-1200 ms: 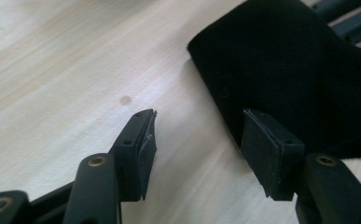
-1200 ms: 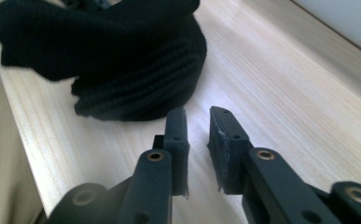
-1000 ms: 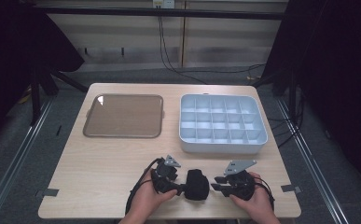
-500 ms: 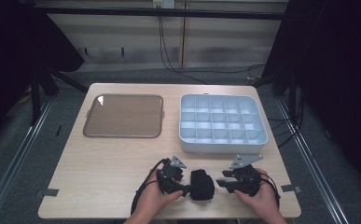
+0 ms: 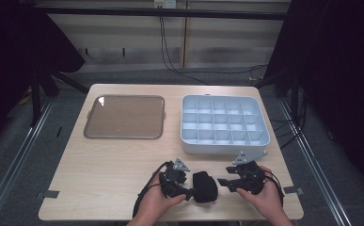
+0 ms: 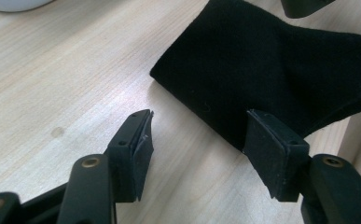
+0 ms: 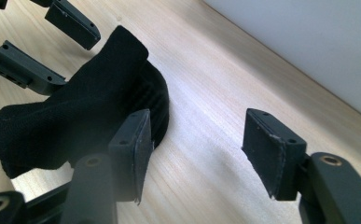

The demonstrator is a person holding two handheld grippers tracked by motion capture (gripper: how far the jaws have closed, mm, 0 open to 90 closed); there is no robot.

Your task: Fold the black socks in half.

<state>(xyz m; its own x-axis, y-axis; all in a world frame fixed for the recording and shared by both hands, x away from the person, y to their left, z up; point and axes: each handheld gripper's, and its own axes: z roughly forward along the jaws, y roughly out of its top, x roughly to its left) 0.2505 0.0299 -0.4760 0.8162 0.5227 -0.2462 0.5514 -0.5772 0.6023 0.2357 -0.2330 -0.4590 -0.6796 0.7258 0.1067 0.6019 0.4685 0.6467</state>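
Observation:
A black folded sock lies on the wooden table near its front edge, between my two grippers. My left gripper is on its left and stands open. In the left gripper view the left gripper has bare table between its pads, and its right pad rests at the edge of the sock. My right gripper is just right of the sock. In the right gripper view the right gripper has just been opening, with bare wood between its jaws and the sock to the left of its left pad.
A pale blue compartment box sits behind the grippers at the right. A flat brown tray lies at the back left. The table's front edge runs close under the hands. The box wall rises close beside the right gripper.
The right gripper's jaws have spread wider and stand a little clear of the sock. The sock has shifted slightly right. Both hands have stayed nearly in place.

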